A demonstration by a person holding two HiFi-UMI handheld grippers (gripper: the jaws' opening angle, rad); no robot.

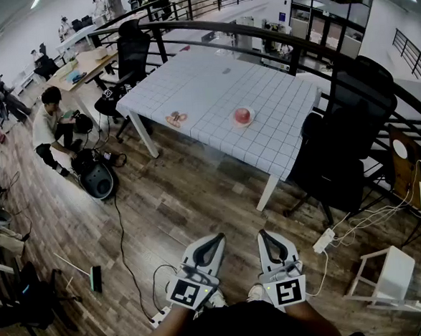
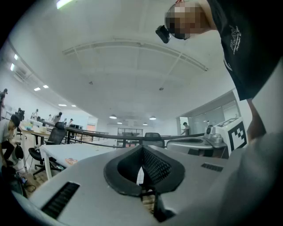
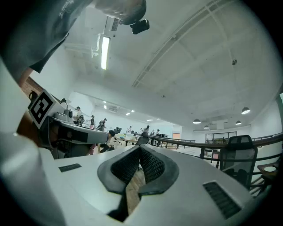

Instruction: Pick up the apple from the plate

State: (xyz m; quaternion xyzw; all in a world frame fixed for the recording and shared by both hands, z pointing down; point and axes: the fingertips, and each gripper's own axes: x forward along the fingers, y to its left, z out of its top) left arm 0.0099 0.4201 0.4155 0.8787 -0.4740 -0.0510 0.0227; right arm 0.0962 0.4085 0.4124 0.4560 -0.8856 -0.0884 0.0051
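A red apple [image 1: 243, 115] sits on a small plate [image 1: 245, 122] on the white gridded table [image 1: 212, 84], far ahead of me across the wooden floor. Both grippers are held low and close to my body, well short of the table. My left gripper [image 1: 215, 238] has its jaws closed together, nothing between them, and in the left gripper view its tips [image 2: 142, 148] meet. My right gripper [image 1: 266, 234] is likewise shut and empty, with its tips [image 3: 140, 148] touching in the right gripper view. Neither gripper view shows the apple.
A flat orange-printed item [image 1: 177, 118] lies on the table left of the apple. Black office chairs [image 1: 348, 136] stand at the table's right, another [image 1: 127, 58] at its far left. A white stool [image 1: 390, 273], a power strip [image 1: 322, 240] and cables lie on the floor. A person [image 1: 53, 124] crouches at left.
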